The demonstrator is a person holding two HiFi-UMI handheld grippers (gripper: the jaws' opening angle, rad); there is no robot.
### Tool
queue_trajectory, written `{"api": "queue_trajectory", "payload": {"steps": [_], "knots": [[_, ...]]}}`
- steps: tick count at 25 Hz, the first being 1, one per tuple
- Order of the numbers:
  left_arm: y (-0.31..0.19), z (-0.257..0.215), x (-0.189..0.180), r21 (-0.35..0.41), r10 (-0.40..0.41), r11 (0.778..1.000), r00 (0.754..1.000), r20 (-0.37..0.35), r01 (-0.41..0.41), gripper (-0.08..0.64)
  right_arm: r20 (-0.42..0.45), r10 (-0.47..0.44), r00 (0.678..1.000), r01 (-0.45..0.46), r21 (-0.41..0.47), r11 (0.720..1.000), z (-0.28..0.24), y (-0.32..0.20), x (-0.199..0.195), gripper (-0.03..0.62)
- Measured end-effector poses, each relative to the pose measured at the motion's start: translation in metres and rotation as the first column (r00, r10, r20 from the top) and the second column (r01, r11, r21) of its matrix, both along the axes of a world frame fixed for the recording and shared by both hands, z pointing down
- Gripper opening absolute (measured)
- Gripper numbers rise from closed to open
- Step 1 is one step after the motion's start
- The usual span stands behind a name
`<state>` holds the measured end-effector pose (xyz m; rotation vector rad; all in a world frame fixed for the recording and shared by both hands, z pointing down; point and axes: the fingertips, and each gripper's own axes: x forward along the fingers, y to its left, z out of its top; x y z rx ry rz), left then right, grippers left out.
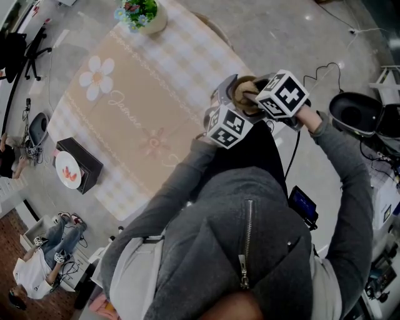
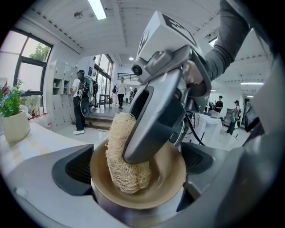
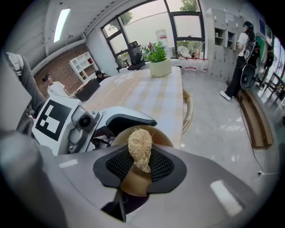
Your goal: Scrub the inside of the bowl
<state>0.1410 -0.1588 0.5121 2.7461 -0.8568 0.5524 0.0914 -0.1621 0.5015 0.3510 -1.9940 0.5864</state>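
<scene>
A bowl with a tan inside and a dark outside is clamped between the pads of my left gripper, which is shut on it. A pale loofah scrubber lies against the bowl's inner wall. My right gripper is shut on the scrubber, and one of its fingers reaches down into the bowl. In the head view both grippers meet in front of the person's chest past the table's edge, with the left gripper and the right gripper around the bowl.
A table with a checked, flower-printed cloth lies to the left, with a flower pot and a black box carrying a white plate. A black bin stands at the right. A chair back is beside the table. People stand in the background.
</scene>
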Motion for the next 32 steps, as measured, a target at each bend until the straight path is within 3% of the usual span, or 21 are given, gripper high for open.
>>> {"api": "queue_trajectory", "payload": {"steps": [8,18,32], "knots": [[0.000,-0.001,0.000,0.000,0.000,1.000,1.000,0.000,0.000,0.597,-0.038,0.001,0.999,0.001,0.049,0.999,-0.001,-0.005,0.013,0.097],[0.000,0.000,0.001,0.000,0.000,1.000,1.000,0.001,0.000,0.597,-0.117,-0.087,0.989,0.104,0.146,0.984,0.000,0.001,0.024,0.098],[0.001,-0.002,-0.002,0.013,0.004,1.000,1.000,-0.013,-0.004,0.597,-0.110,-0.129,0.986,0.146,0.166,0.975,0.003,0.005,0.016,0.096]]}}
